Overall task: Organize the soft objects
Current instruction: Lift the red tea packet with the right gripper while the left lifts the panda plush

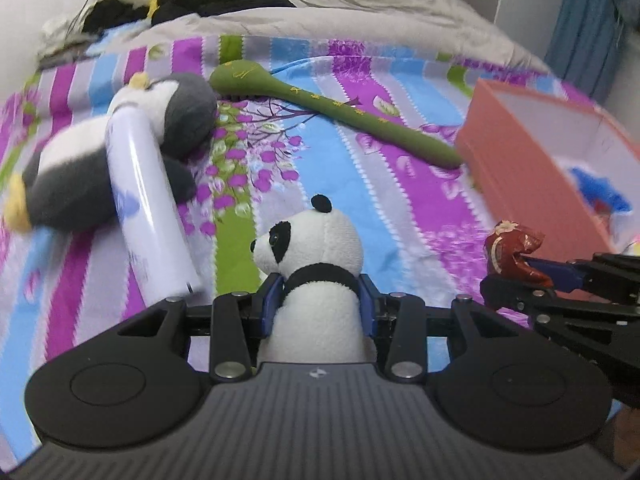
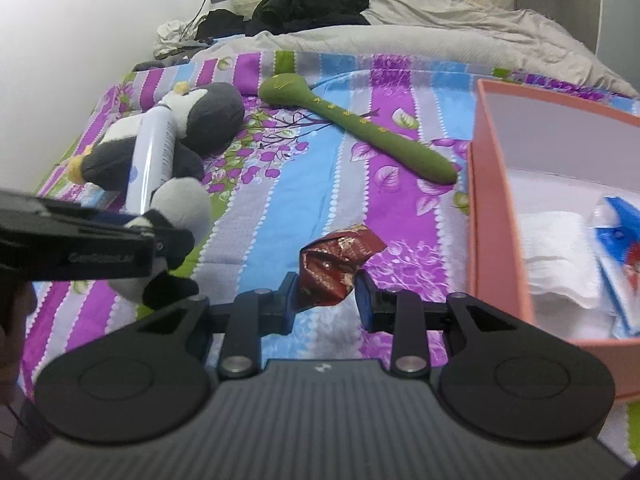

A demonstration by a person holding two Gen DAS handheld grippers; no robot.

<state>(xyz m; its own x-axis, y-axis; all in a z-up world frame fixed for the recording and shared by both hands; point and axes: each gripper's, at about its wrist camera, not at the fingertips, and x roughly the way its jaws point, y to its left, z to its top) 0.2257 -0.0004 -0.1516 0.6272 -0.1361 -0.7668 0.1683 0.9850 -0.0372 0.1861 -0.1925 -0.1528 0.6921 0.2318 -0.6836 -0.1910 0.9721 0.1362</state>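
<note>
Clamping the panda plush by its body, the left gripper holds it above the striped bedsheet, jaws partly closed against it. The right gripper pinches a crumpled red wrapper likewise, near the pink box at right. Far left, a penguin plush lies under a white can, with a green stick toy beyond.
</note>
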